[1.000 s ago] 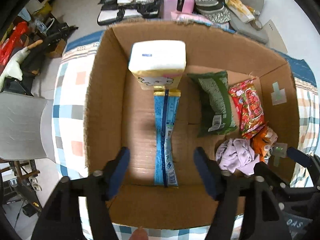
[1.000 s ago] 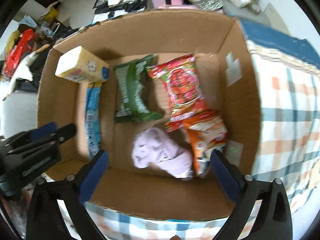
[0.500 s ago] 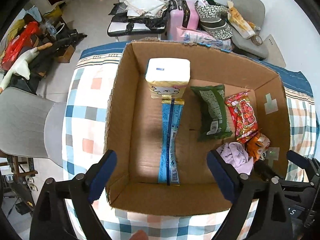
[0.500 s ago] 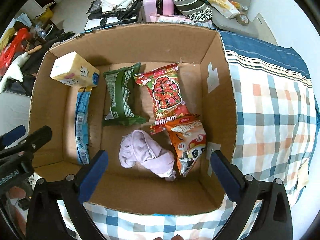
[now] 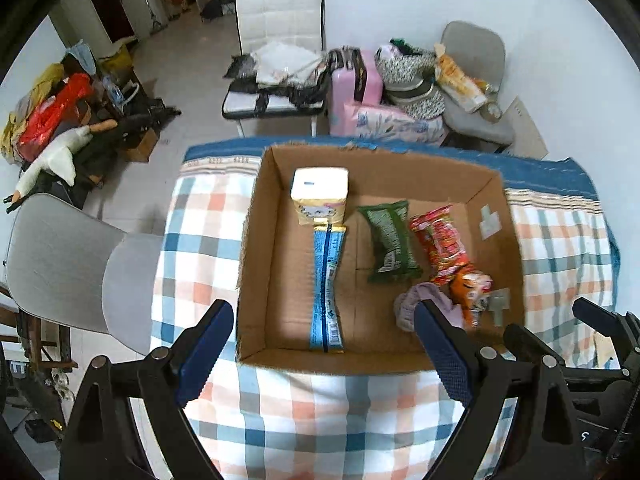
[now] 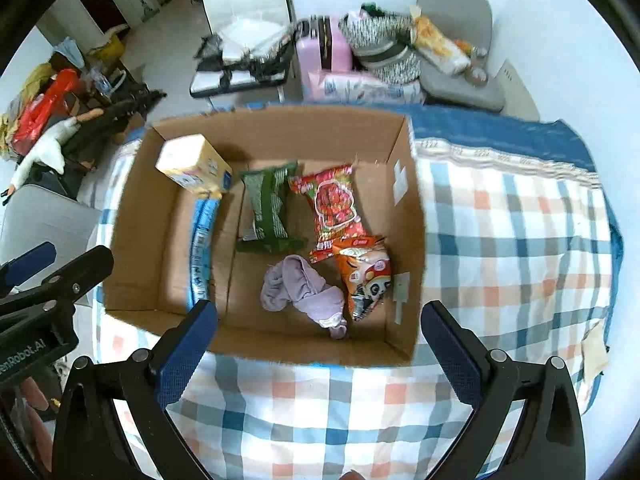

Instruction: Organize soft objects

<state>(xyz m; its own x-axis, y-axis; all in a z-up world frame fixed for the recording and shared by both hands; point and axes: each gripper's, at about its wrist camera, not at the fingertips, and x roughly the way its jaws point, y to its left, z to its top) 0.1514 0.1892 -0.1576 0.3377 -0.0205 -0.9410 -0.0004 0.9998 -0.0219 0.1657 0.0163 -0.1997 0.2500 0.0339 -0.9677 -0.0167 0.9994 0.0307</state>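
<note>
An open cardboard box sits on a checked cloth. Inside lie a yellow tissue pack, a long blue packet, a green snack bag, a red snack bag, an orange snack bag and a crumpled lilac cloth. My left gripper is open and empty, above the box's near edge. My right gripper is open and empty, above the near wall.
The checked cloth covers the table around the box. A grey chair stands at the left. Behind the table are a white chair, a pink suitcase, bags on a grey chair, and floor clutter.
Both grippers have pulled back and up from the box, so the box looks smaller and more of the room shows. The things in the box have not moved.
</note>
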